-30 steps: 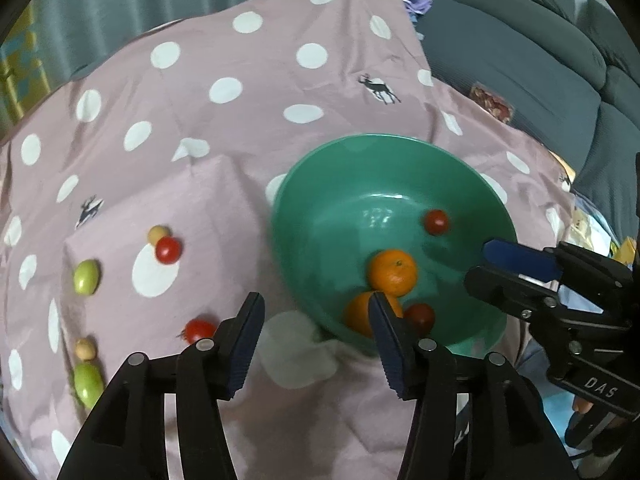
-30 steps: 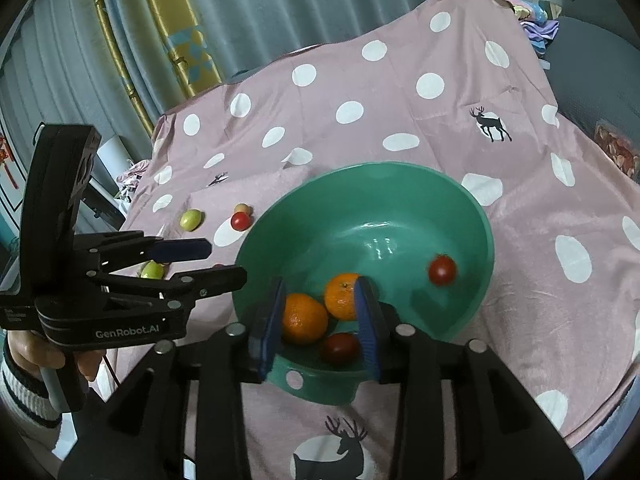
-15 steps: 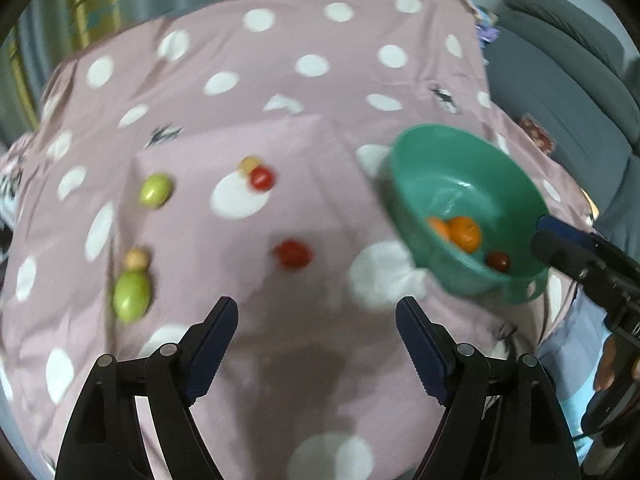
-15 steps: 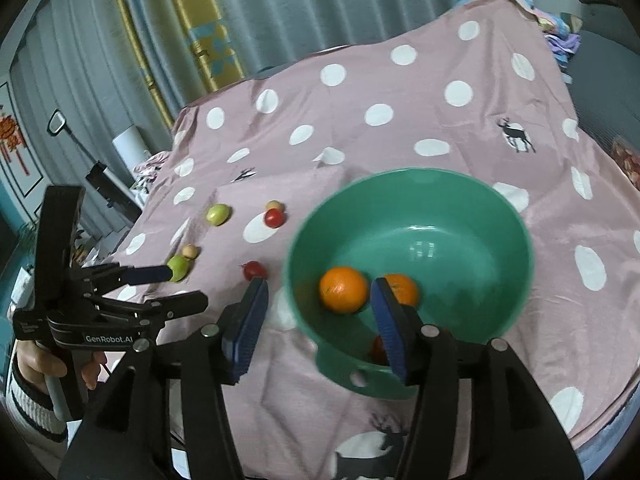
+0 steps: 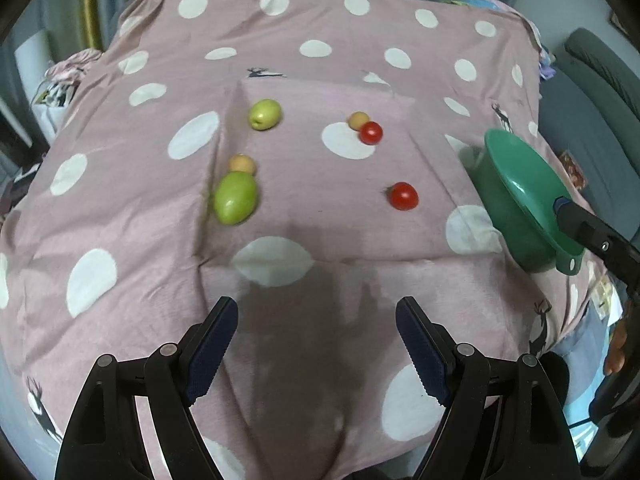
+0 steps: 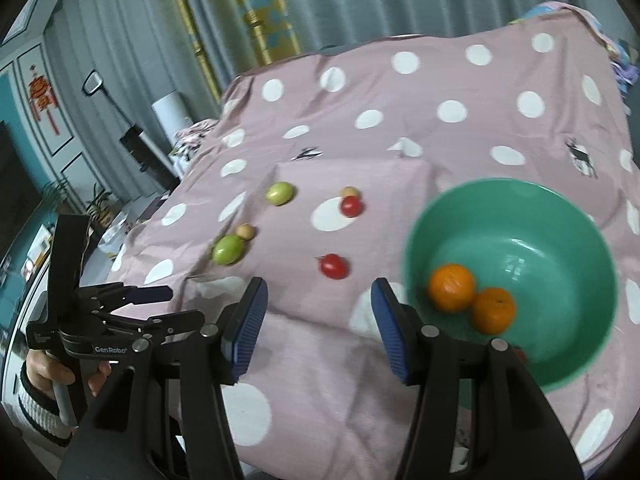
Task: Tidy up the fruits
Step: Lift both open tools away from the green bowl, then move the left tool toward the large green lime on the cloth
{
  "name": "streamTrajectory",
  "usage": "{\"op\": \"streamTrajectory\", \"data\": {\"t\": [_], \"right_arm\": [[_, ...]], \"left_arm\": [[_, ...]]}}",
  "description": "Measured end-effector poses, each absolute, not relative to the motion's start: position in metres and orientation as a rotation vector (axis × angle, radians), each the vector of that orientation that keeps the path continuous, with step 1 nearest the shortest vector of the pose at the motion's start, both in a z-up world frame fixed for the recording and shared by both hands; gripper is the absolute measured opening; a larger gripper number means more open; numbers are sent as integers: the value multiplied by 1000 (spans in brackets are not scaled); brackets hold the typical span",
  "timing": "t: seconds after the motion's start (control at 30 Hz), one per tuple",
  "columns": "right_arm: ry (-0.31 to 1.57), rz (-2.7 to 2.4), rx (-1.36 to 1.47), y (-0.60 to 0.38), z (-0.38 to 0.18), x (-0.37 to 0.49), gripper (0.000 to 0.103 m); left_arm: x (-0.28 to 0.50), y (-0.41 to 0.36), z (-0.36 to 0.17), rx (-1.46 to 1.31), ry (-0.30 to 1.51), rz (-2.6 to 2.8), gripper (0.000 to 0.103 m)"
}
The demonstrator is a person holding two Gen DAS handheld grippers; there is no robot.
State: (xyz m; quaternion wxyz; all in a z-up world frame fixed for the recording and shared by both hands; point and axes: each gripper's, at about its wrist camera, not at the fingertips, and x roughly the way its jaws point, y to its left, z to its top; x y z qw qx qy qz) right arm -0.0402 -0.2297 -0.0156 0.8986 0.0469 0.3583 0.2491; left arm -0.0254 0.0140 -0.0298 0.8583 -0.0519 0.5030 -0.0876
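Fruit lies loose on the pink dotted cloth point(image 5: 320, 92): two green fruits point(image 5: 235, 197), two small tan ones point(image 5: 241, 163) and two cherry tomatoes point(image 5: 403, 196) at frame centre. Green bowl point(image 6: 568, 240), at right, holds two oranges point(image 6: 452, 287). Left gripper point(image 5: 316, 344) and right gripper point(image 6: 318, 326) have both just been opening; jaws spread, nothing between them.

Left gripper point(image 5: 316, 344) angled steeply downward, jaws wide apart and empty after just opening; right gripper point(image 6: 318, 326) tilted less steeply, jaws moderately parted and empty, also just opened; left hand point(image 6: 60, 372) wraps its handle.
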Motion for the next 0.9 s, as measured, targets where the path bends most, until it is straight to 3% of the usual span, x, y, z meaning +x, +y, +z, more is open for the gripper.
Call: {"op": "streamTrajectory", "data": {"t": [0.9], "right_arm": [[883,577,-22,-169,-51,-14,56]], "left_arm": [[-10,76,-35,-320,968,-268,81]]}}
